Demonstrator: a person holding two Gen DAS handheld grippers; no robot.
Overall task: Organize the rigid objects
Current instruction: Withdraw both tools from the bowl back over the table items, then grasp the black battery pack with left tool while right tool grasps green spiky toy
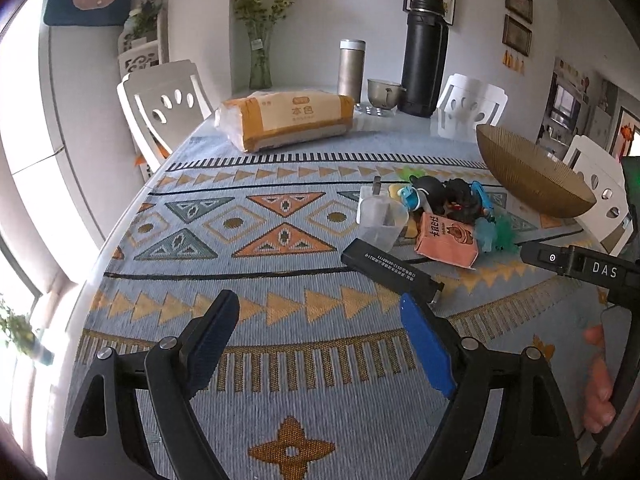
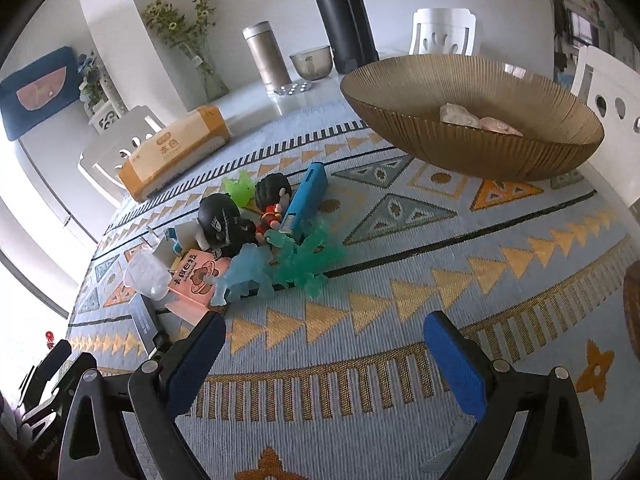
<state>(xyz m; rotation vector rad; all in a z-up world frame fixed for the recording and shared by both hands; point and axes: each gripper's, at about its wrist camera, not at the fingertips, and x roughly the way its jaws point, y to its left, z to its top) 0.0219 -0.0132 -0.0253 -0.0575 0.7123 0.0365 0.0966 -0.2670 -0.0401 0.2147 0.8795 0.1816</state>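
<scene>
Clutter sits bunched toward the middle of the table [image 2: 400,420], on the patterned cloth: two big-headed figurines, one black-haired in dark clothes [image 2: 224,222] and one in red [image 2: 274,204], a blue oblong case [image 2: 304,196], a translucent blue animal toy [image 2: 244,276], spiky green plastic pieces [image 2: 308,260], a pink carton [image 2: 196,284], a clear cup [image 2: 146,276] and a black bar [image 1: 386,274] lying flat. Ribbed amber bowl [image 2: 472,120] stands near the table's far right edge with a couple of pale lumps inside. Left gripper [image 1: 320,312] and right gripper [image 2: 324,332] both hang over bare cloth near the front edge, jaws spread wide, nothing between the blue pads.
</scene>
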